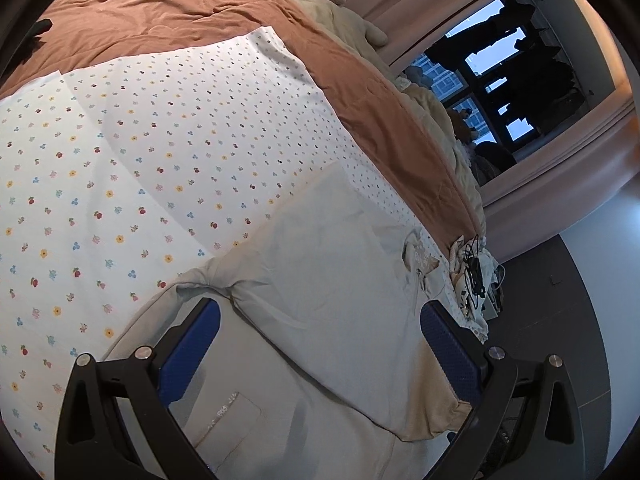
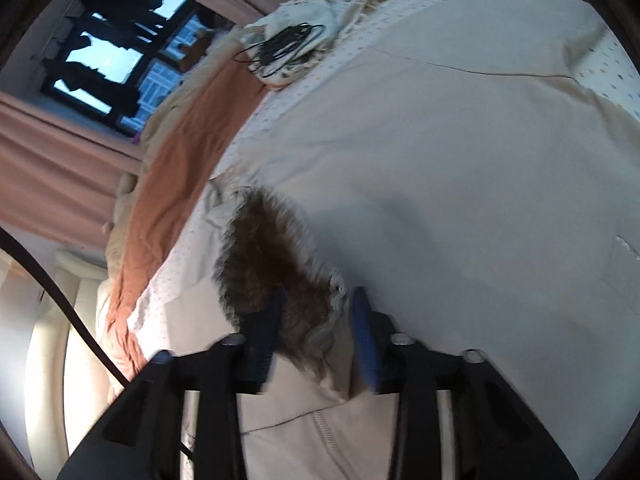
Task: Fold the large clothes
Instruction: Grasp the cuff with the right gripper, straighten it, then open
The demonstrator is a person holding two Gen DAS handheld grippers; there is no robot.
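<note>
A large cream coat (image 1: pixel 320 276) lies spread on the floral sheet (image 1: pixel 132 152) of the bed. My left gripper (image 1: pixel 320 316) is open just above the coat, with its blue pads wide apart over the fabric near a pocket (image 1: pixel 228 412). In the right wrist view the same coat (image 2: pixel 440 160) fills the frame, and its brown fur-trimmed hood (image 2: pixel 272 256) sits between my right gripper's blue fingers (image 2: pixel 366 332). My right gripper (image 2: pixel 318 300) is closed on the fur hood edge, and the view is blurred by motion.
A rust-orange duvet (image 1: pixel 168 12) covers the far part of the bed. A tangle of black cable (image 2: pixel 280 46) on crumpled cloth lies at the bed's corner. Pink curtains (image 2: pixel 52 160) frame a dark window (image 1: pixel 500 76). Grey floor (image 1: pixel 560 320) lies beside the bed.
</note>
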